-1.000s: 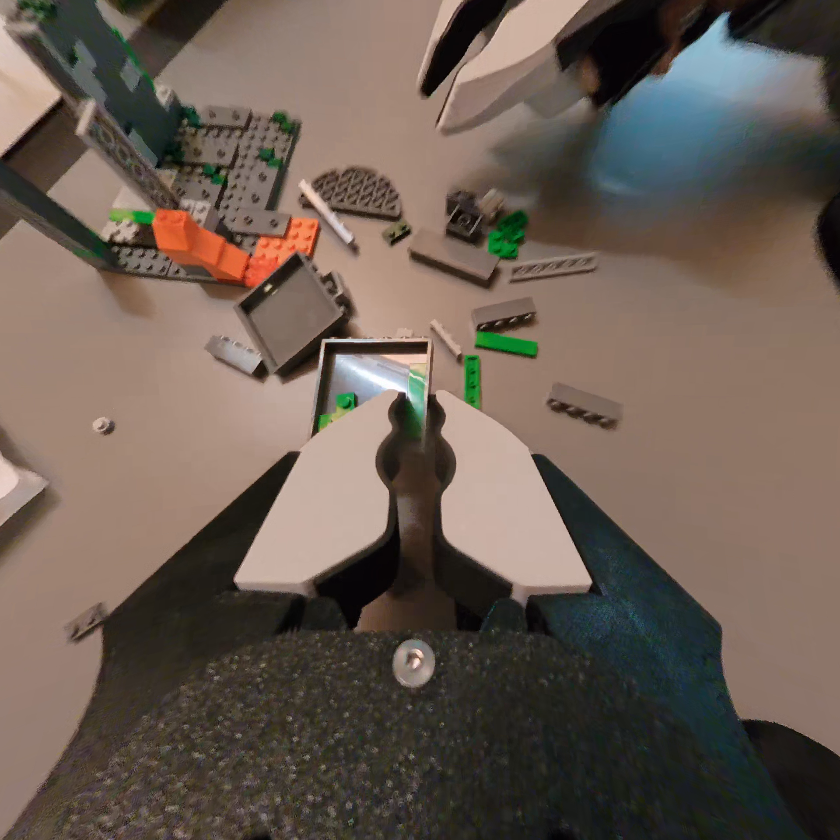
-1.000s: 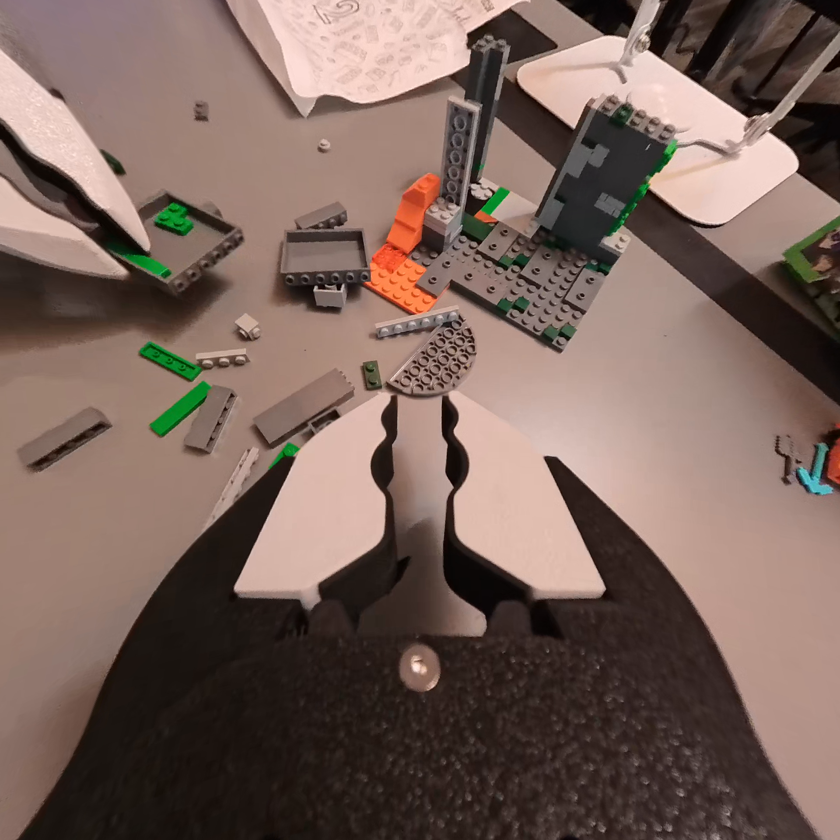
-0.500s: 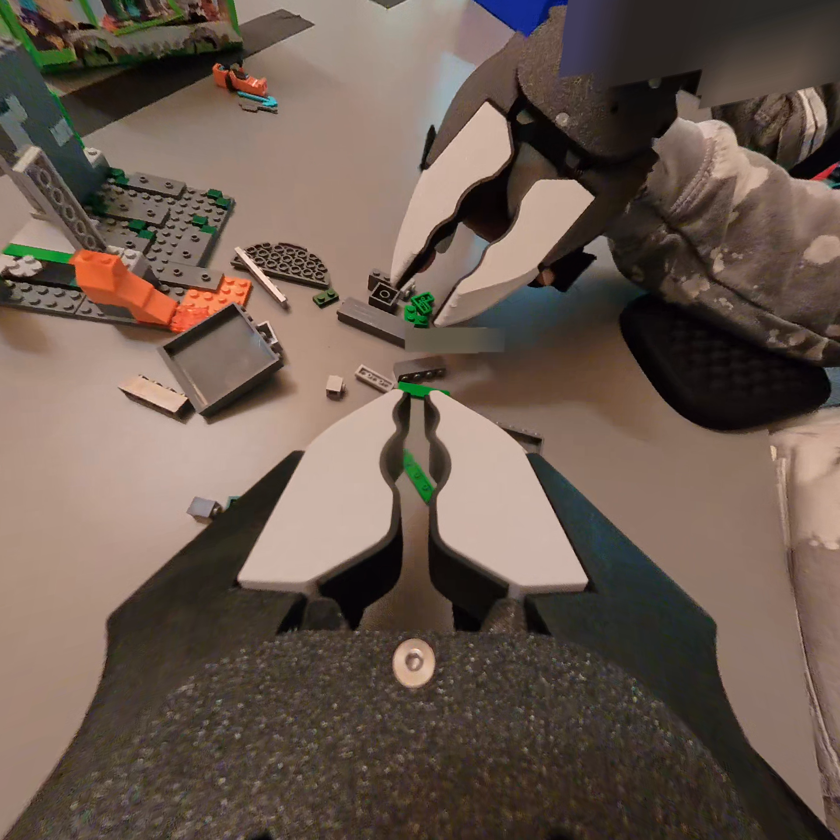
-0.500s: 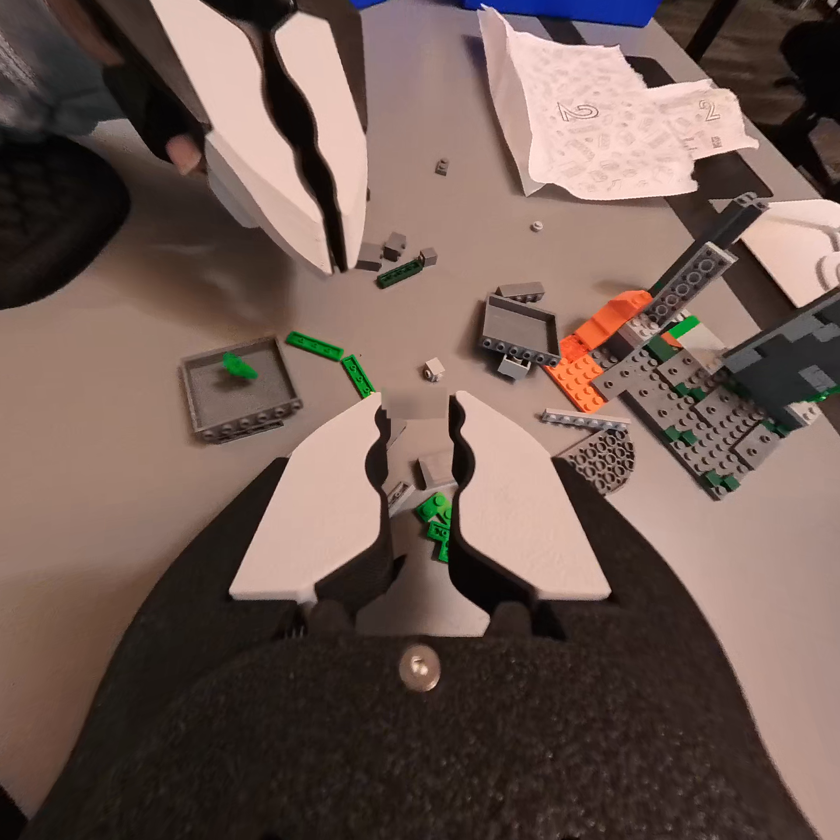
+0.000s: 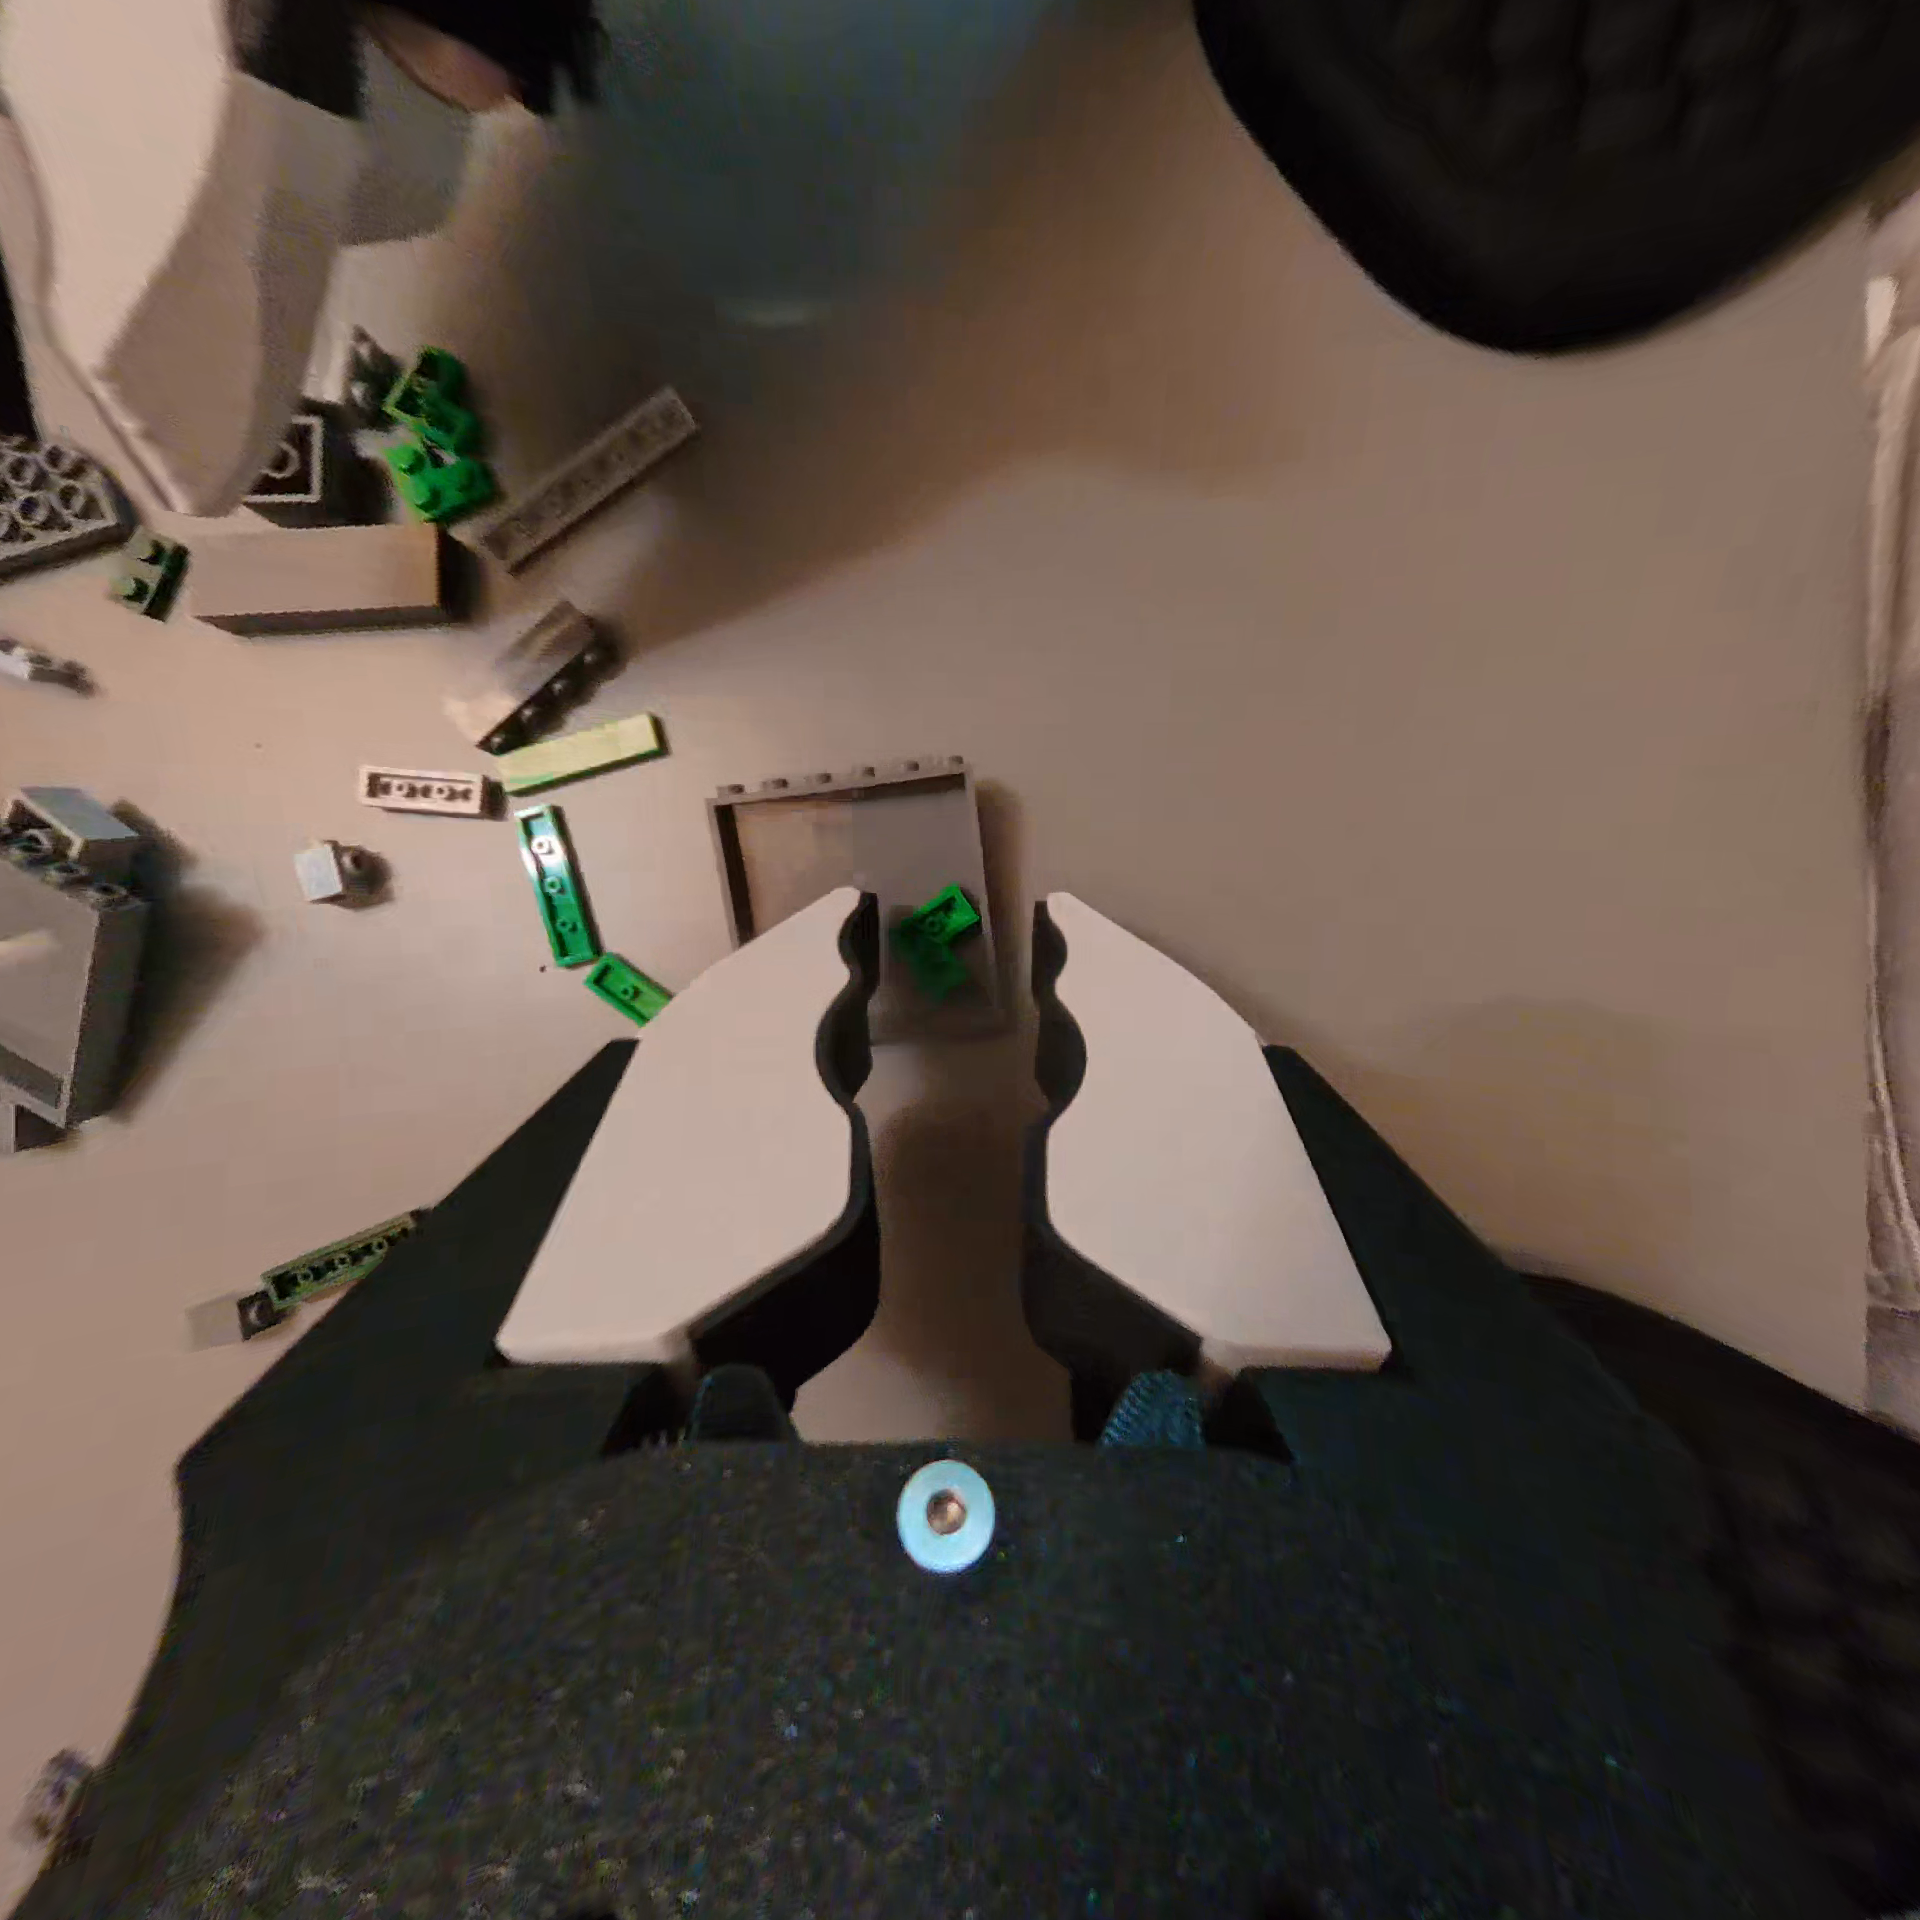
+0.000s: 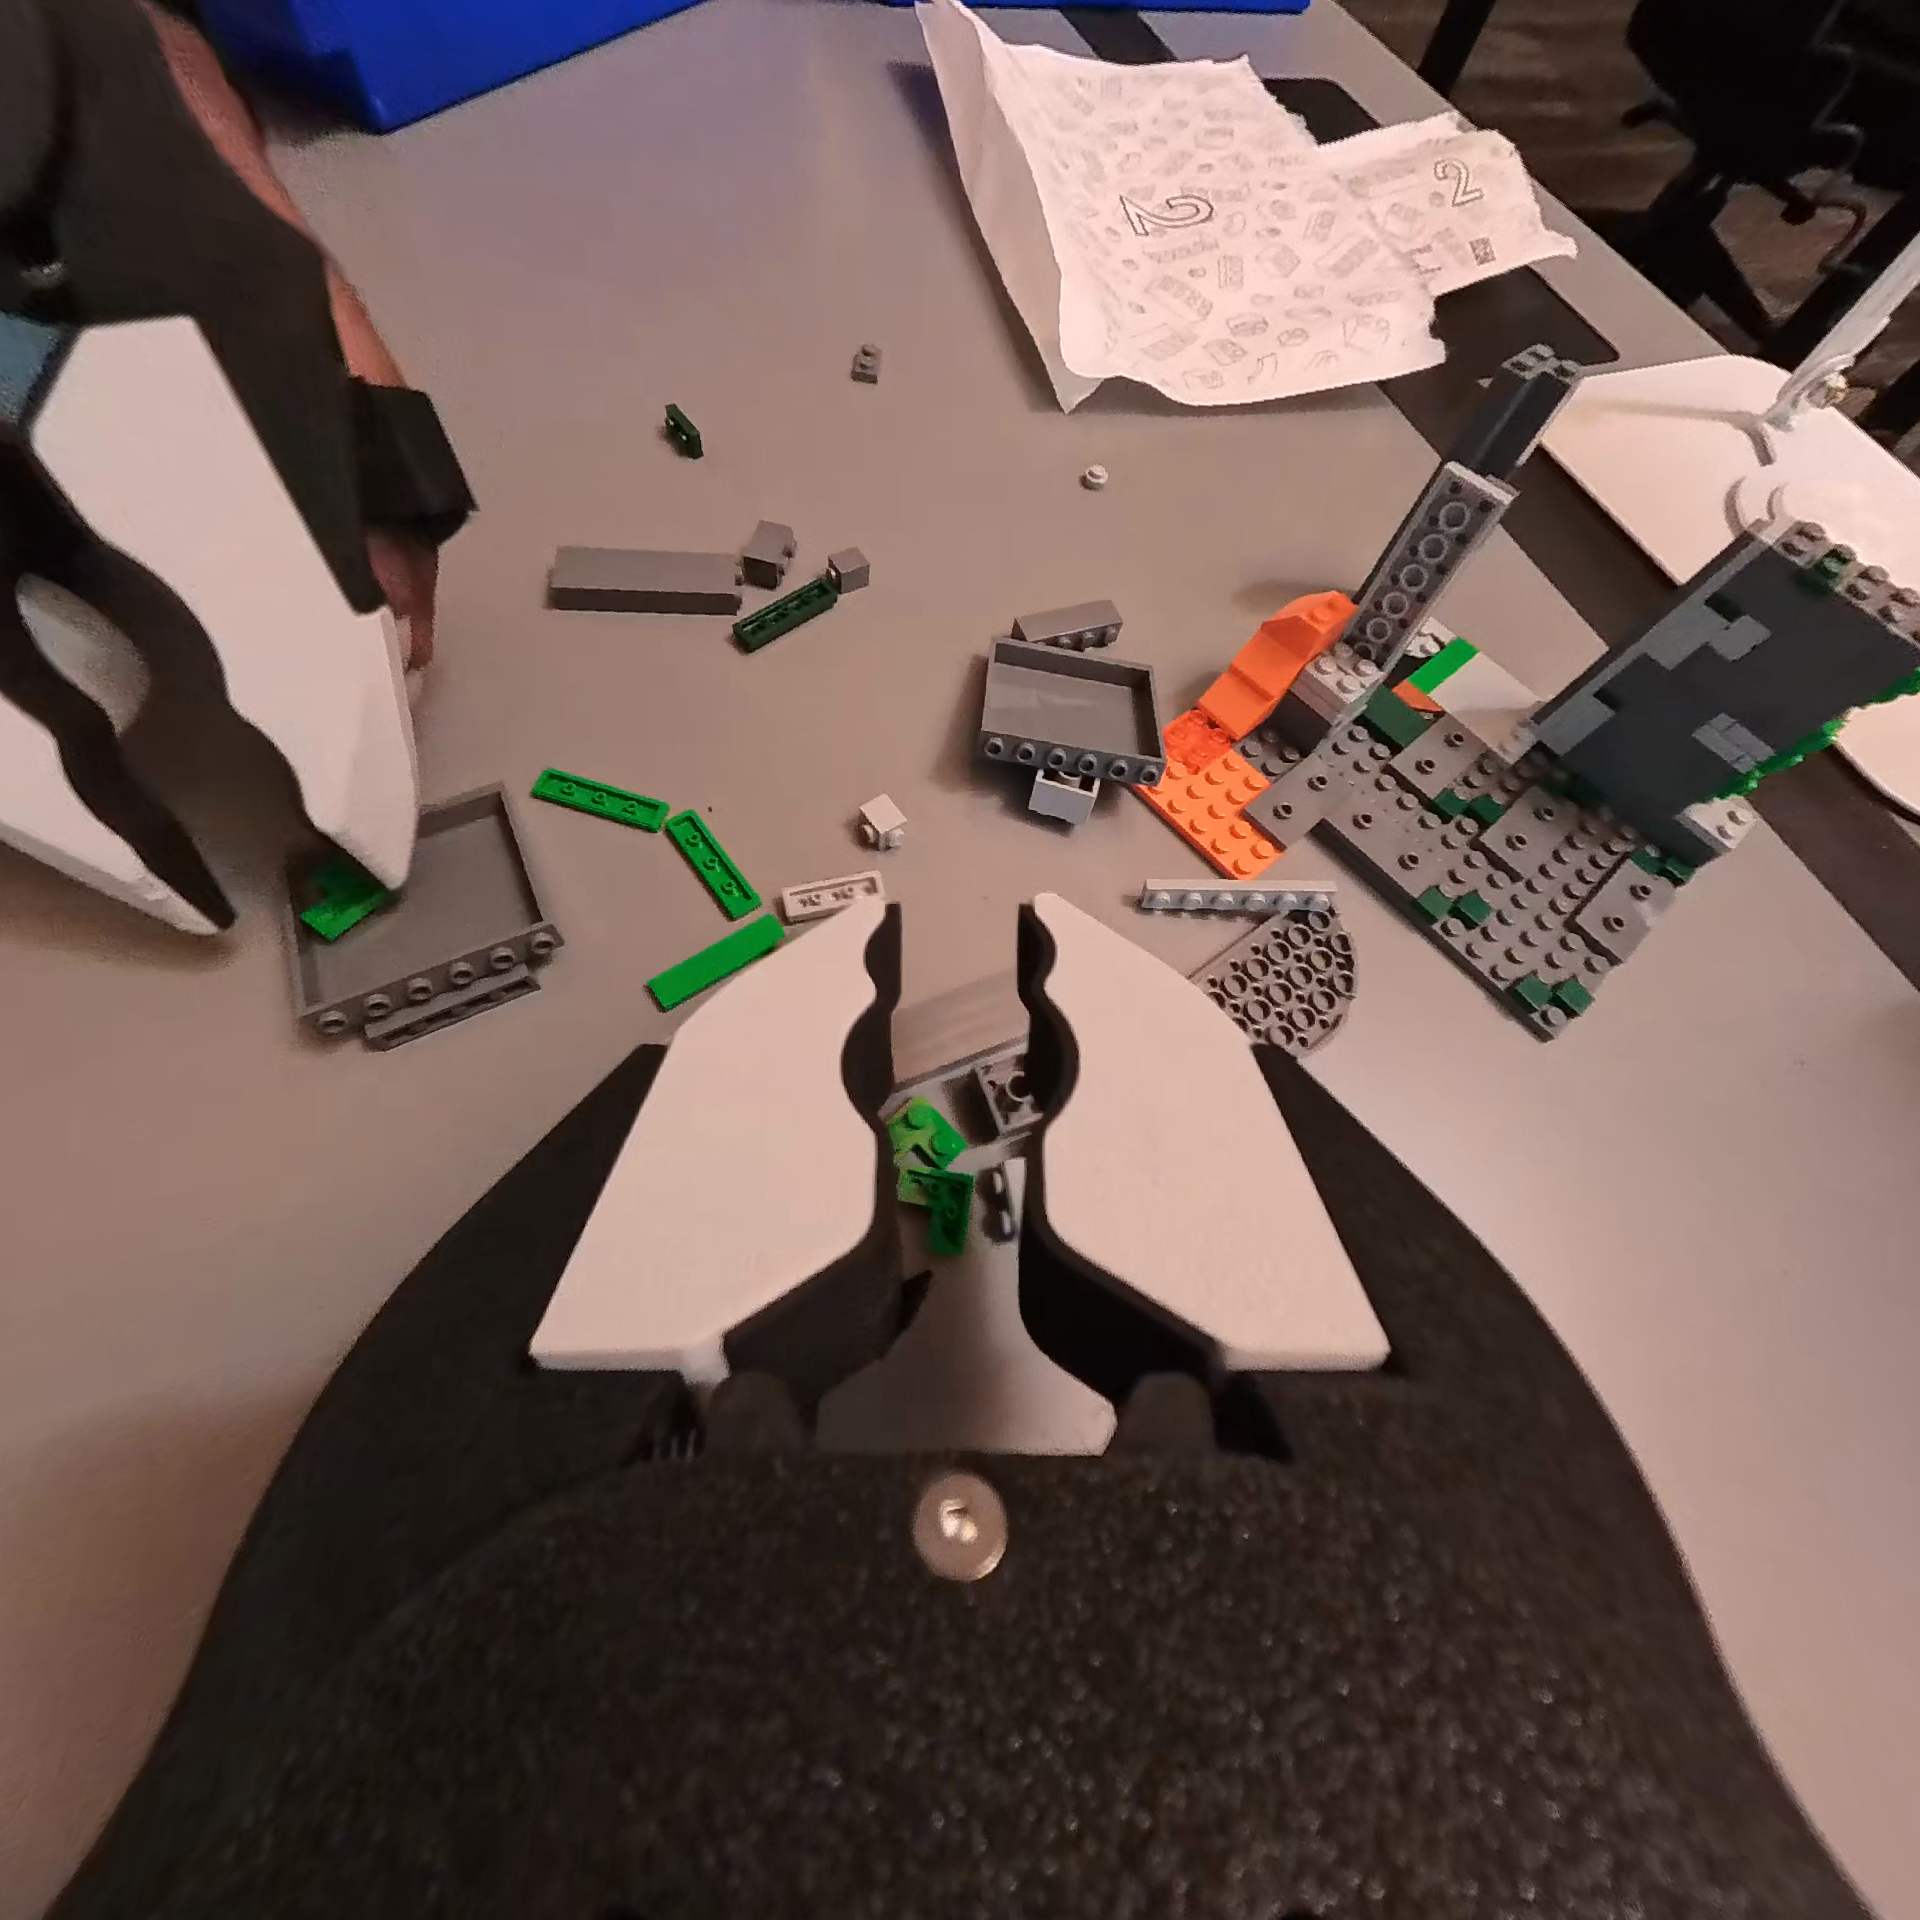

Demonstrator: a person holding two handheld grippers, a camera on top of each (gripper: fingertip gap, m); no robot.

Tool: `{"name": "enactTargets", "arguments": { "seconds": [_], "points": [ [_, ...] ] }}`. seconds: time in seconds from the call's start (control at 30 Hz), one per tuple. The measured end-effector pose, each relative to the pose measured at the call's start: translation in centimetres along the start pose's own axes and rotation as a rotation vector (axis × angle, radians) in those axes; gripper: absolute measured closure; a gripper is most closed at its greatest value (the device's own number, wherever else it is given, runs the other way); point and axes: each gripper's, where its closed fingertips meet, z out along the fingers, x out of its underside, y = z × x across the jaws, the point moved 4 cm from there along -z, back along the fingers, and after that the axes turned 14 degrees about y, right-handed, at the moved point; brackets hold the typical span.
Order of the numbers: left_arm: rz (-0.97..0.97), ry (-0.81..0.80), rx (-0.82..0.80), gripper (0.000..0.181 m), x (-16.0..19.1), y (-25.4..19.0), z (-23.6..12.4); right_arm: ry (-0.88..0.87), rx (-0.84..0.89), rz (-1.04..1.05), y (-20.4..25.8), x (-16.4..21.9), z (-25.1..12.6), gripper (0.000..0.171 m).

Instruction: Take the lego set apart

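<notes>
Left gripper (image 5: 951, 914), jaws parted and empty, hovers over the grey tray piece (image 5: 940, 831) lying flat on the table (image 5: 1351, 727), studded edge pointing away. A green corner plate (image 5: 935, 930) lies inside. Right gripper (image 6: 961, 914), jaws parted and empty, straddles loose green plates (image 6: 930, 1164); the grey pieces beneath are partly hidden. The remaining build (image 6: 1558, 810) stands far right, its wall upright.

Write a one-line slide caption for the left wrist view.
Open left hand-held gripper poised over a grey tray piece containing a green plate.

a partly built grey and orange lego set (image 6: 1475, 790) is stood upright, loose bricks (image 6: 717, 951) scattered left of it.
</notes>
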Motion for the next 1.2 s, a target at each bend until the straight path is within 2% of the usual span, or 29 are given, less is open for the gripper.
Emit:
{"name": "enactTargets", "arguments": {
  "seconds": [0.1, 0.17, 0.2, 0.23, 0.3, 0.47, 0.53, 0.67, 0.8, 0.97, 1.07, 1.13, 1.2],
  "points": [
    [0.036, 0.088, -0.12, 0.162, -0.1, 0.5, 0.9, 0.008, 0.014, 0.02, -0.4, 0.2, 0.0, 0.151],
    [0.046, 0.104, -0.136, 0.167, -0.3, 0.5, 0.9, 0.011, 0.02, 0.03, -0.6, 0.3, 0.0, 0.151],
    [0.045, 0.103, -0.146, 0.169, -0.3, 0.6, 0.8, 0.012, 0.021, 0.033, -0.6, 0.3, 0.0, 0.151],
    [0.042, 0.091, -0.167, 0.178, -0.4, 0.8, 0.7, 0.013, 0.022, 0.033, -0.6, 0.4, 0.0, 0.151],
    [0.016, 0.05, -0.183, 0.18, -0.5, 1.3, 0.0, 0.016, 0.028, 0.03, -0.6, 0.3, -0.1, 0.151],
    [-0.081, -0.052, -0.259, 0.18, -0.2, 3.0, -3.0, 0.023, 0.041, 0.035, -0.9, 0.4, -0.1, 0.152],
    [-0.116, -0.041, -0.318, 0.18, 0.6, 3.8, -4.6, 0.018, 0.041, 0.044, -1.0, 0.5, -0.1, 0.152],
    [-0.227, -0.043, -0.434, 0.18, 3.3, 5.0, -9.5, -0.002, 0.035, 0.055, -1.1, 0.2, -0.3, 0.152],
    [-0.404, 0.026, -0.564, 0.18, 9.6, 5.3, -15.8, -0.054, 0.062, 0.067, -1.6, -0.4, -0.6, 0.154],
    [-0.746, 0.157, -0.624, 0.18, 21.8, 4.6, -21.8, -0.155, 0.096, 0.135, -2.7, -1.6, -1.2, 0.155],
    [-0.957, 0.154, -0.544, 0.18, 28.1, 3.8, -22.1, -0.209, 0.108, 0.17, -3.3, -2.5, -1.6, 0.155],
    [-1.056, 0.144, -0.48, 0.18, 30.8, 3.5, -20.9, -0.221, 0.134, 0.176, -3.7, -3.0, -1.7, 0.155],
    [-1.113, 0.203, -0.45, 0.179, 33.0, 3.3, -19.3, -0.228, 0.144, 0.195, -4.1, -3.2, -1.7, 0.155]
  ]
}}
